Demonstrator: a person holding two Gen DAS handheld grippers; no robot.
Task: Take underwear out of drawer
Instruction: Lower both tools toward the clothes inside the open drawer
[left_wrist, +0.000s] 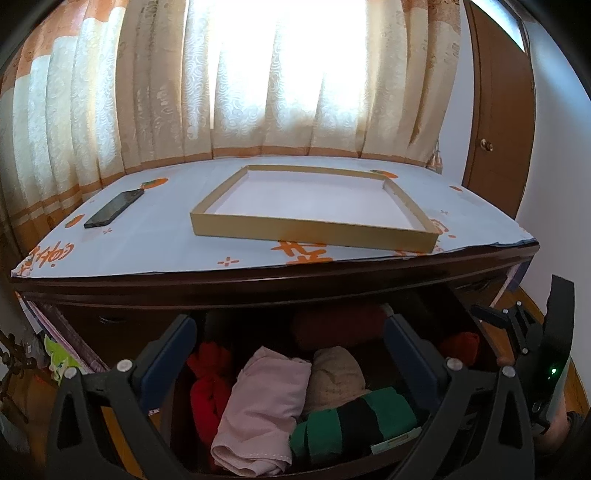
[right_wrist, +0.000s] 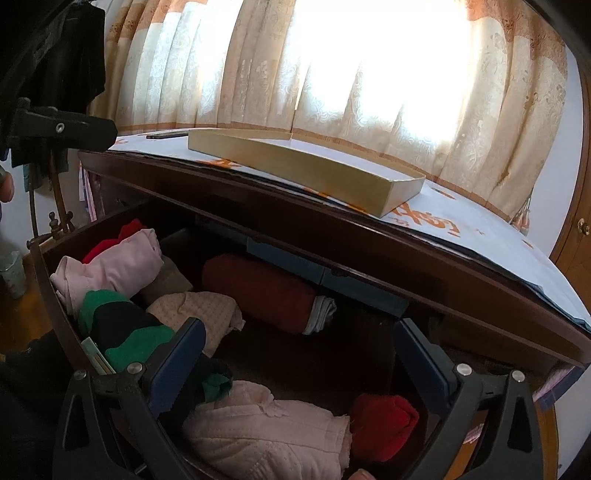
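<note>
Open dark wooden drawer (right_wrist: 55, 295) holds rolled underwear: pale pink fabric roll (left_wrist: 262, 402), green-and-black striped roll (left_wrist: 354, 421), red pieces. Left gripper (left_wrist: 291, 354) hangs spread above them, empty. Right gripper (right_wrist: 299, 354) likewise spread, empty, over the drawer's right half.

Orange printed characters on the table cover (left_wrist: 155, 236), none legible.
</note>
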